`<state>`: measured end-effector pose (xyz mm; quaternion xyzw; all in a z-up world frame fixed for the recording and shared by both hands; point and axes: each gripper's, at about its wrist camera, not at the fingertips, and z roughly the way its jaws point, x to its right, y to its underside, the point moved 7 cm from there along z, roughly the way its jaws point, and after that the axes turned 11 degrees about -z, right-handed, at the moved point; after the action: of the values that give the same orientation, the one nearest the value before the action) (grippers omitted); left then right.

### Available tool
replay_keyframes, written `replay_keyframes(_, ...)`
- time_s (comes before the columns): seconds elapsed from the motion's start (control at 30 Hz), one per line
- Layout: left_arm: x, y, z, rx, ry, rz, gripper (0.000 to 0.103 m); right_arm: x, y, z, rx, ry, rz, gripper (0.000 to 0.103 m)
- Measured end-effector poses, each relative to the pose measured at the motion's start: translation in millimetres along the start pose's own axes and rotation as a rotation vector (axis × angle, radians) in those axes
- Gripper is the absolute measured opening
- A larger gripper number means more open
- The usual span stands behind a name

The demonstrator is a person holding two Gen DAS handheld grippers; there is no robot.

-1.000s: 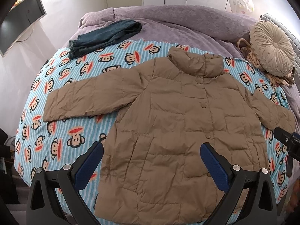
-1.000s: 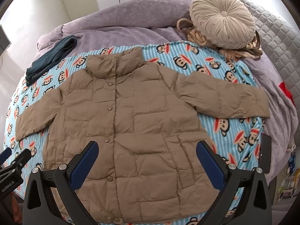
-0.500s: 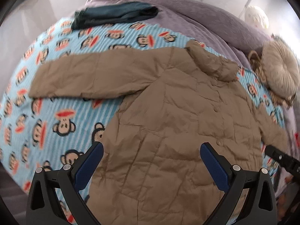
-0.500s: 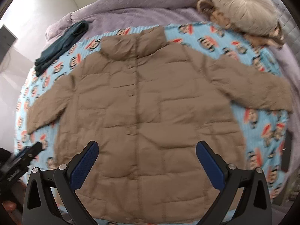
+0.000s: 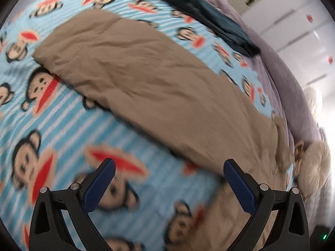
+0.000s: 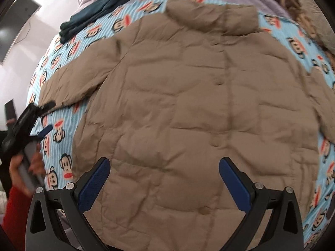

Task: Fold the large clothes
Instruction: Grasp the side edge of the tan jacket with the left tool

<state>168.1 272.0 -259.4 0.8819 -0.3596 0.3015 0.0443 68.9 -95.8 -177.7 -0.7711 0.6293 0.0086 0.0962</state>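
Observation:
A tan quilted jacket (image 6: 188, 108) lies flat and buttoned on the monkey-print blanket (image 6: 62, 138), collar away from me. Its left sleeve (image 5: 146, 77) stretches out across the blanket in the left wrist view. My left gripper (image 5: 169, 179) hangs open low over the blanket, just short of that sleeve, holding nothing. It also shows at the left edge of the right wrist view as the left gripper (image 6: 45, 116), held by a hand near the sleeve cuff. My right gripper (image 6: 164, 177) is open above the jacket's lower body, empty.
Folded dark blue jeans (image 5: 209, 18) lie at the far side of the blanket (image 5: 52, 146), on a purple bedspread (image 5: 278, 67). A round beige cushion (image 5: 316, 167) sits at the bed's right end. A monitor (image 6: 18, 21) stands off the bed's left side.
The left gripper has swung left and dropped close to the outstretched sleeve. The right gripper has moved in lower over the jacket's body. Both stay open.

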Motion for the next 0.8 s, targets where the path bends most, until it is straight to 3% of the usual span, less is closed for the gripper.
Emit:
replay_keyframes(0.17,-14,-43,16,0.012,0.031,-0.064,0.103,-15,-10,20,-0.003,-0.015,-0.028,0.103)
replay_keyframes(0.37,8,-101,15,0.098,0.038,-0.067,0.103,-21,-29,35,0.013,-0.012,-0.036,0.103)
replay_keyframes(0.43,7,-100,17,0.137,0.008,-0.057,0.087,-22,-37,38,0.029,-0.006,-0.04,0.103)
replay_keyframes(0.5,10,-112,23,0.127,0.005,-0.044,0.025,-23,-47,39,0.052,-0.006,-0.042,0.103)
replay_keyframes(0.57,10,-105,24,0.115,0.056,-0.052,0.012,-22,-61,41,0.079,0.001,-0.041,0.103)
replay_keyframes(0.7,33,-110,-9,0.179,0.076,0.053,0.012,-17,-91,46,0.13,0.018,-0.026,0.101)
replay_keyframes(0.73,43,-110,-21,0.192,0.096,0.083,0.012,-14,-99,46,0.15,0.018,-0.018,0.098)
replay_keyframes(0.77,45,-101,-29,0.2,0.105,0.102,0.012,-13,-108,47,0.169,0.002,-0.011,0.083)
replay_keyframes(0.8,59,-100,-43,0.214,0.127,0.137,0.012,-12,-116,50,0.183,-0.016,-0.002,0.053)
